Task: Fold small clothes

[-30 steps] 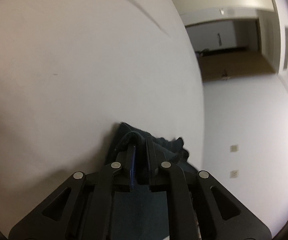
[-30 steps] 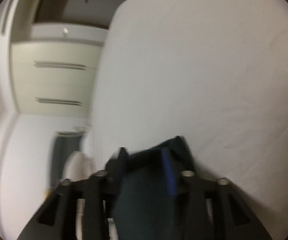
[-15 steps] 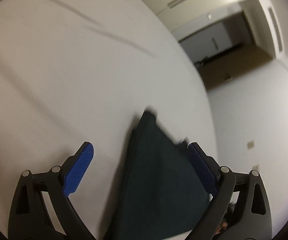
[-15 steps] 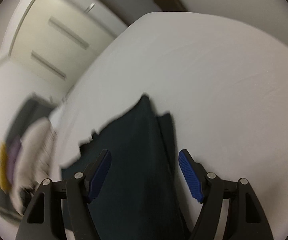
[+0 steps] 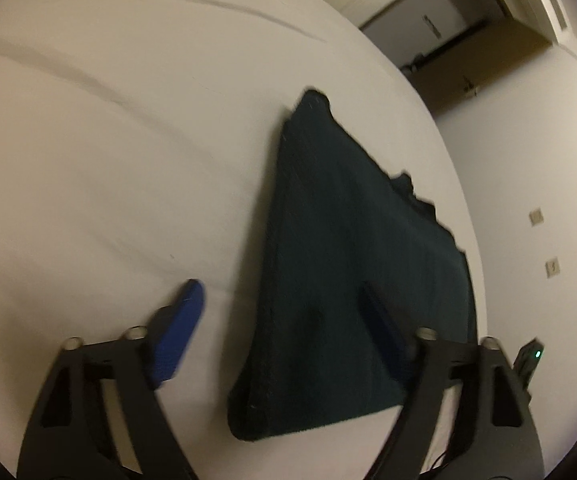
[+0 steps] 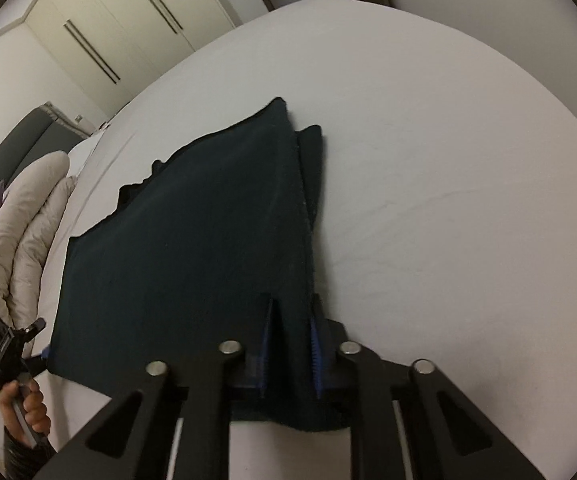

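Note:
A dark teal garment (image 5: 352,264) lies folded flat on a white bed (image 5: 108,152). My left gripper (image 5: 280,312) is open above its near left edge; one blue pad (image 5: 176,332) is over the sheet, the other over the cloth. In the right wrist view the garment (image 6: 192,240) shows a folded edge on its right side. My right gripper (image 6: 292,328) has its fingers nearly closed around that folded near edge, with cloth between the pads. The left gripper (image 6: 12,352) also shows there at the garment's left corner, held by a hand.
A beige duvet and purple pillow (image 6: 16,216) lie at the bed's left end. Wardrobe doors (image 6: 120,28) stand behind the bed. A doorway (image 5: 448,40) and a wall with sockets (image 5: 544,240) are past the bed's edge.
Both grippers let go of the garment and opened, then pulled back as it settled flat. The right gripper has since closed in on the folded near edge.

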The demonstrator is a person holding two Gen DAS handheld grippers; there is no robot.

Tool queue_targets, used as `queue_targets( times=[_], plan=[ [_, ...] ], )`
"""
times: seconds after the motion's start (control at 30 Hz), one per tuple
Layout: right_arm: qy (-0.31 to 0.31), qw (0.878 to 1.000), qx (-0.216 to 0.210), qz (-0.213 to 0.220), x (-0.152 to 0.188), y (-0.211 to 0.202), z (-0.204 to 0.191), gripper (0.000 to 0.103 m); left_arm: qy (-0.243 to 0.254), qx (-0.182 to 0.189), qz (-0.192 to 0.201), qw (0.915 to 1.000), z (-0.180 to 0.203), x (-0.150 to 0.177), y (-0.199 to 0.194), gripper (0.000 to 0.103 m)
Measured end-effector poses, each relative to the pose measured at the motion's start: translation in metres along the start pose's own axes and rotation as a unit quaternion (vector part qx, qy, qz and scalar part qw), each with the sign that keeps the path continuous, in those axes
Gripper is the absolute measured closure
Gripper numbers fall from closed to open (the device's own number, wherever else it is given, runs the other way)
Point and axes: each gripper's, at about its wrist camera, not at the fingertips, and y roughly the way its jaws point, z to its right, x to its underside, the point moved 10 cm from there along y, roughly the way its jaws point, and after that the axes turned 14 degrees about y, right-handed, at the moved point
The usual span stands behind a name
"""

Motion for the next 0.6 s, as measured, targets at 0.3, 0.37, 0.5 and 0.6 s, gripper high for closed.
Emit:
queue_targets(
  times=[0.3,0.37,0.5,0.6],
  plan=[
    [0.061,0.997,-0.036,-0.008,0.019,-0.014,0.021,0.098,0.051,-0.022,-0.038,0.9977,0.009,0.028,0.001,0.087],
    [0.085,0.995,-0.051,-0.010,0.022,-0.013,0.027,0.098,0.053,-0.019,-0.038,0.9977,0.010,0.030,0.001,0.089],
    [0.117,0.990,-0.074,-0.014,0.021,-0.005,0.038,0.099,0.055,-0.020,-0.038,0.9976,0.012,0.034,0.004,0.090],
    [0.123,0.989,-0.078,-0.016,0.021,-0.005,0.038,0.098,0.037,-0.008,-0.033,0.9987,0.009,0.037,-0.001,0.090]
  ],
)
